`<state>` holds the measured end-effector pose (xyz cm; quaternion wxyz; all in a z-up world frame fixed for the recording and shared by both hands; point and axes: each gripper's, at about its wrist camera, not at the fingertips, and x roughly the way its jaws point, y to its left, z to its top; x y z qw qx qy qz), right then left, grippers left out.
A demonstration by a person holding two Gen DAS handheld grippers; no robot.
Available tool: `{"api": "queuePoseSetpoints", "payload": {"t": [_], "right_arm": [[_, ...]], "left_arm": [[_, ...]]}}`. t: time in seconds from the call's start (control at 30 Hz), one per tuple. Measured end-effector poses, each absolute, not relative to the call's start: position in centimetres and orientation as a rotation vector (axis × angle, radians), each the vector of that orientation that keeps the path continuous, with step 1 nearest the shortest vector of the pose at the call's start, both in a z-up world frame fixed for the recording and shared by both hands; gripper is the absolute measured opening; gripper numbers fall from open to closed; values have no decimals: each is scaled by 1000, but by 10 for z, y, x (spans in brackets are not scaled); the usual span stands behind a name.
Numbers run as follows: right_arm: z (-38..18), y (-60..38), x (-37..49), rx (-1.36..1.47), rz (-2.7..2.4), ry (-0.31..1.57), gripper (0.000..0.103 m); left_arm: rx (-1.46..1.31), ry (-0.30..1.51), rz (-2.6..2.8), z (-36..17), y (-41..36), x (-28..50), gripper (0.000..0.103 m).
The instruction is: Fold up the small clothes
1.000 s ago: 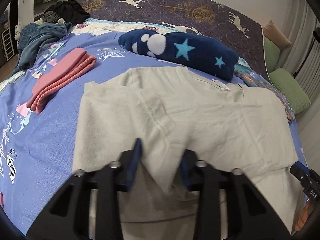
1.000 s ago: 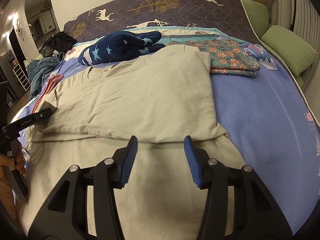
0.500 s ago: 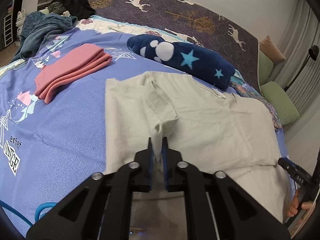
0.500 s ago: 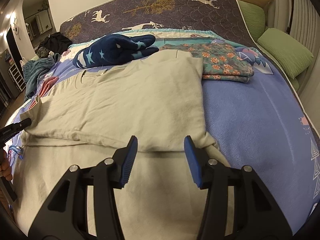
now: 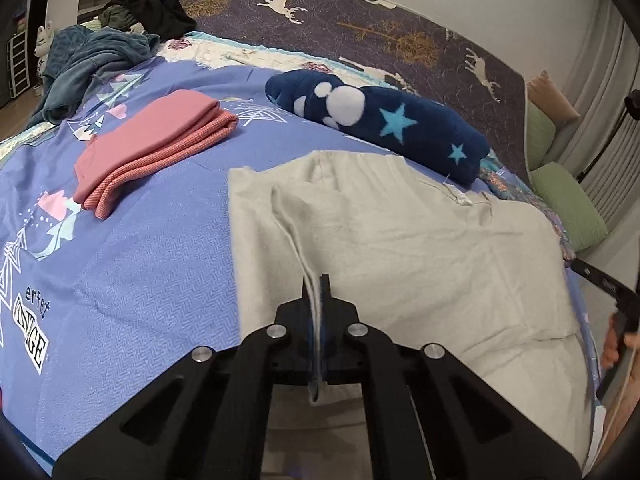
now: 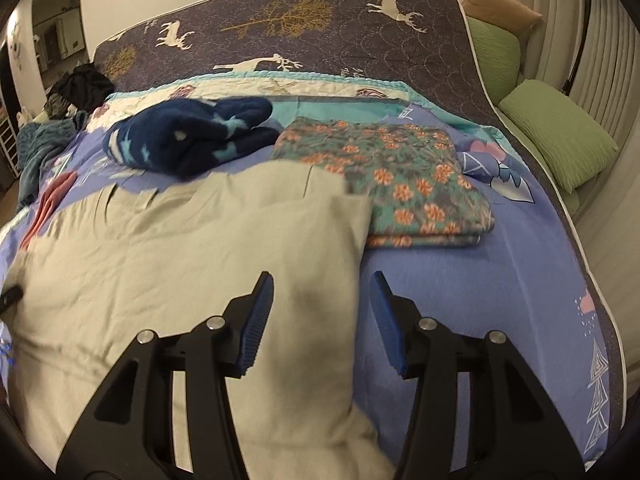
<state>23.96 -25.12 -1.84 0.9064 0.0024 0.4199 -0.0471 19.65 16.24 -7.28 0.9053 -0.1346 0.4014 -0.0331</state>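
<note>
Lying spread on the blue bedspread [image 5: 120,248], the beige shirt [image 5: 400,240] looks light, limp and easily creased, best taken by hems and folded edges. The left gripper [image 5: 316,320] has just closed, pinching a raised ridge of its cloth, angled down. The right gripper [image 6: 320,320] hovers spread above the shirt's right edge, gripping nothing, tilted downward.

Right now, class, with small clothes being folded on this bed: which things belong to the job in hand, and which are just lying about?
Belong to the job:
- beige shirt, spread on the bed
- left gripper, shut on a ridge of the shirt
- right gripper, open over the shirt's right edge

Lying about:
- pink folded garment
- navy star fleece
- floral folded cloth
- green pillows
</note>
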Motion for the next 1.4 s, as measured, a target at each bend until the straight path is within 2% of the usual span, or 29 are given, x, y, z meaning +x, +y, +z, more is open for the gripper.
{"api": "queuePoseSetpoints", "payload": {"t": [0.33,0.47,0.5,0.6,0.63,0.73,1.03,1.07,1.1,1.2,1.23,1.33,1.4], "right_arm": [[-26,-242,273,7,-92,870,54],[-31,-246,265,42,-92,880,56],[-33,-248,260,53,-89,884,56],[-34,-250,244,59,-71,886,56],[-35,-251,239,56,-66,890,56],[-39,-254,230,47,-46,912,56],[-54,-257,218,42,9,958,64],[-55,-256,216,32,10,962,51],[-58,-257,215,29,17,971,4],[-59,-275,216,127,9,967,3],[-61,-287,218,170,-20,965,0],[-60,-314,214,132,-232,923,0],[-56,-327,208,231,-166,924,0]], "left_arm": [[-256,672,-50,-34,170,174,2],[-230,778,-71,-55,174,187,2],[-237,815,-93,-63,174,189,7],[-220,836,-93,-74,169,183,45],[-214,825,-91,-75,169,179,52],[-202,823,-78,-73,169,175,58],[-226,831,-53,-75,174,170,59],[-224,831,-53,-76,173,170,59],[-223,832,-55,-76,173,170,59],[-212,834,-58,-77,170,169,59],[-212,834,-60,-77,170,169,60],[-207,840,-85,-79,167,165,60],[-205,848,-90,-80,168,164,60]]}}
